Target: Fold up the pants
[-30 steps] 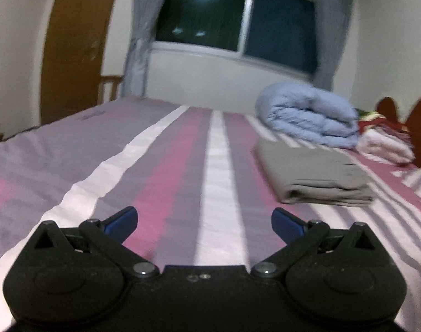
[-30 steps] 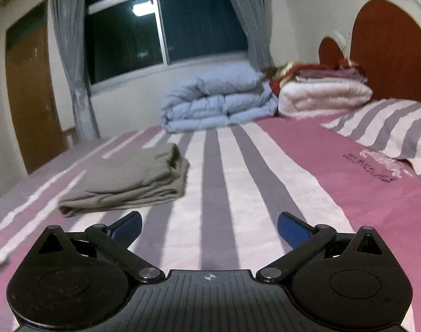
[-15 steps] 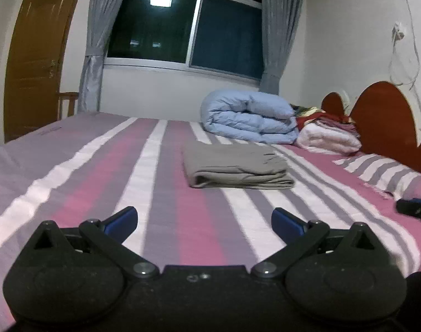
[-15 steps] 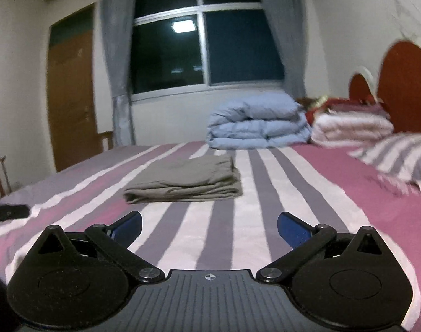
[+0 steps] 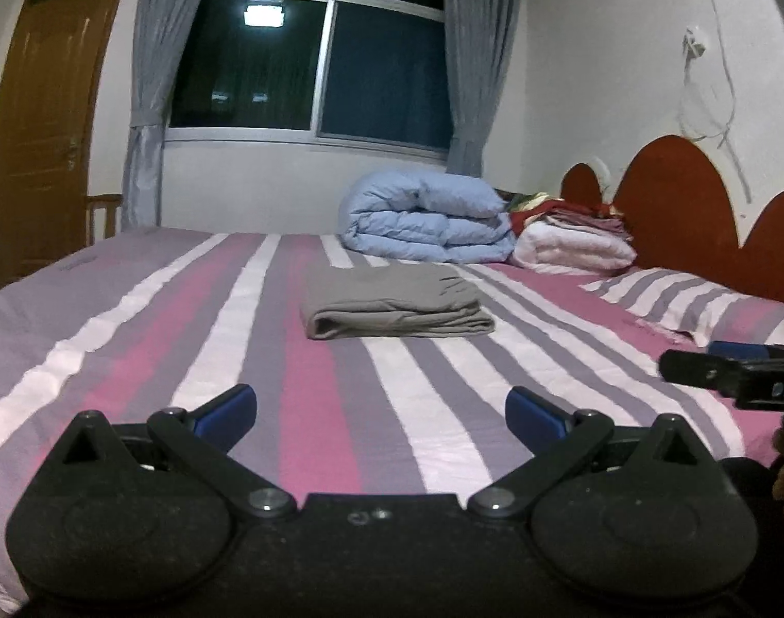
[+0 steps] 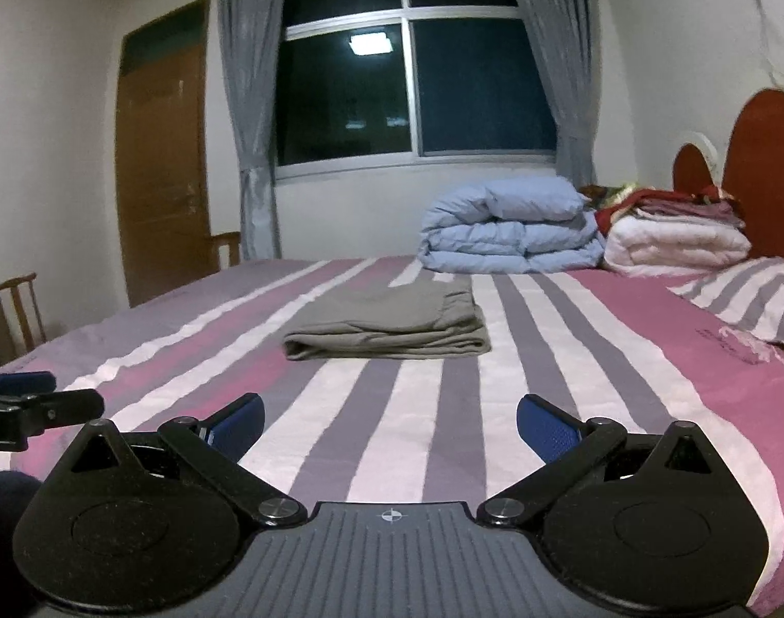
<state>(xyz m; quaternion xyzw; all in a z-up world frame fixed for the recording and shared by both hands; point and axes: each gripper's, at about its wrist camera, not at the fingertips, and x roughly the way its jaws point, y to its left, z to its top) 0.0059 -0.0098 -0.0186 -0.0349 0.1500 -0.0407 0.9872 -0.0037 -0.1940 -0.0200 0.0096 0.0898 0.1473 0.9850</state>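
Note:
The grey pants (image 5: pixel 392 304) lie folded in a flat stack on the striped bed, well ahead of both grippers; they also show in the right wrist view (image 6: pixel 392 322). My left gripper (image 5: pixel 380 412) is open and empty, held near the bed's front edge. My right gripper (image 6: pixel 390 422) is open and empty, level with the left one. The right gripper's tip shows at the right edge of the left wrist view (image 5: pixel 727 373). The left gripper's tip shows at the left edge of the right wrist view (image 6: pixel 31 407).
A folded blue duvet (image 5: pixel 428 224) and a white blanket stack (image 5: pixel 572 247) sit at the bed's far end by the red headboard (image 5: pixel 691 201). A striped pillow (image 5: pixel 701 304) lies at the right. A door (image 6: pixel 163 170) and wooden chair (image 6: pixel 16 309) stand left.
Both grippers have drawn back from the pants and swung to face them squarely. The pants lie still, folded. Each gripper's tip now shows in the other's view.

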